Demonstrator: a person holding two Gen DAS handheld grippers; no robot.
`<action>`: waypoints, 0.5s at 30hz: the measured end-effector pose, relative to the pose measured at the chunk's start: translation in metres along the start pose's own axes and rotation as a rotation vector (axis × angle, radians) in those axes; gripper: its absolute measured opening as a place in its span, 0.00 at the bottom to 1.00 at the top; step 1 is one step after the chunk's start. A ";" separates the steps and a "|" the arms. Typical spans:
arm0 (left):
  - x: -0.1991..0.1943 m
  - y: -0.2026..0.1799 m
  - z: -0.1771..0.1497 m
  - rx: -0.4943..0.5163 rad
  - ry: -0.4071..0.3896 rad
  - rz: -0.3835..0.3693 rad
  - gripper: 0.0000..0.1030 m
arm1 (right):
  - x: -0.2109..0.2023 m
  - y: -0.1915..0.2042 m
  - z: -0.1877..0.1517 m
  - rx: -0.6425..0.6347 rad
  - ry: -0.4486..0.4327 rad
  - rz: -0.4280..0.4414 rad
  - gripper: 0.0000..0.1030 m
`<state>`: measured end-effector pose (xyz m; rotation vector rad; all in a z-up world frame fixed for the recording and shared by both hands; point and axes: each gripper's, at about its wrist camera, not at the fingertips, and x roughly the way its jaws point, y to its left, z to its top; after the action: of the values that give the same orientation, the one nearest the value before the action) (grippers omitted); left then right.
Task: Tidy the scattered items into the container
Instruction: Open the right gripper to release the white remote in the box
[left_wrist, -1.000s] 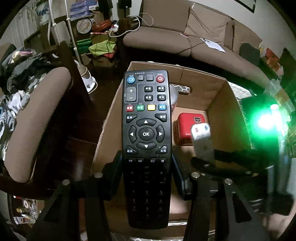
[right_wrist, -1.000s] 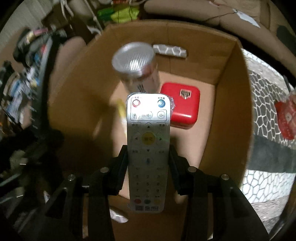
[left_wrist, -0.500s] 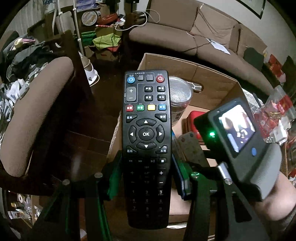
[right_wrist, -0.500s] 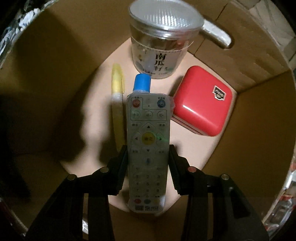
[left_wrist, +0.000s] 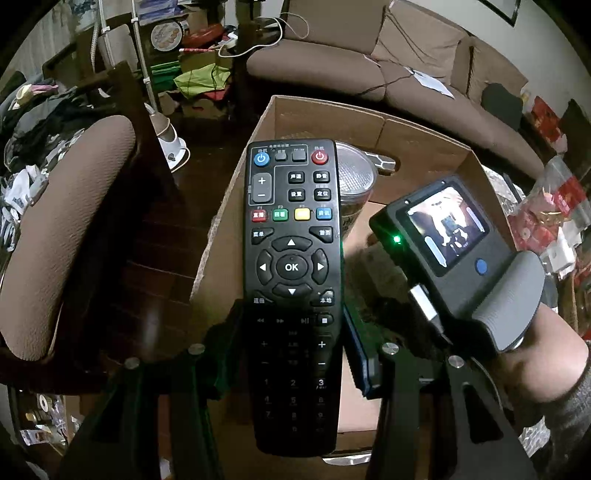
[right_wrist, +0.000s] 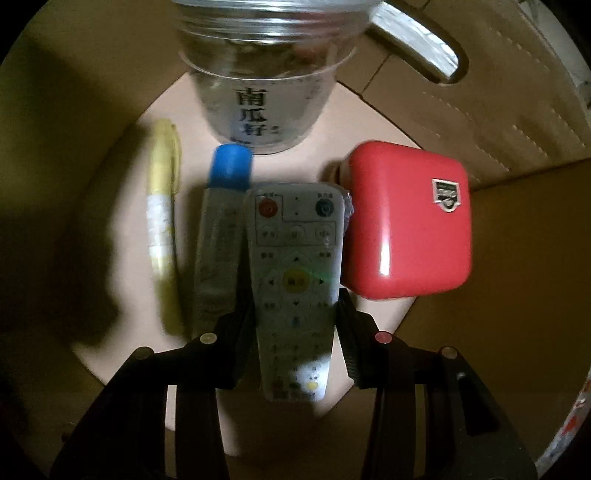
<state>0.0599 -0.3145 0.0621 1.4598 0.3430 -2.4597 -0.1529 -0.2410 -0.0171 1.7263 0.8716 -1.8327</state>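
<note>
While each claw pinches a light, stiff, smooth-sided remote across its lower waist, left claw (left_wrist: 291, 354) grips black remote (left_wrist: 291, 258), right claw (right_wrist: 295, 325) white remote (right_wrist: 295, 273) inside the cardboard box (right_wrist: 517, 258).

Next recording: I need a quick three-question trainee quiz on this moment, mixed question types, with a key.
1. True or false: the right gripper is shut on a white remote low inside the cardboard box.
2. What does the left gripper hold?
A. a black remote
B. a red case
C. a yellow pen
3. Fill in: inside the box, the tube beside the white remote has a ____ cap.

Key
1. True.
2. A, the black remote.
3. Blue; the tube lies between the yellow pen and the white remote.
</note>
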 end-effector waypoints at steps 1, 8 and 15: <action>0.001 0.000 0.000 0.002 0.002 0.002 0.48 | 0.000 0.001 0.001 -0.003 0.000 -0.001 0.39; 0.006 0.000 -0.001 0.003 0.016 0.016 0.48 | 0.001 0.006 0.004 0.010 -0.037 0.010 0.39; 0.007 0.000 -0.003 -0.001 0.025 0.032 0.48 | -0.016 -0.004 -0.010 0.025 -0.121 0.010 0.45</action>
<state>0.0597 -0.3141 0.0548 1.4848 0.3231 -2.4184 -0.1474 -0.2323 -0.0005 1.6130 0.7940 -1.9264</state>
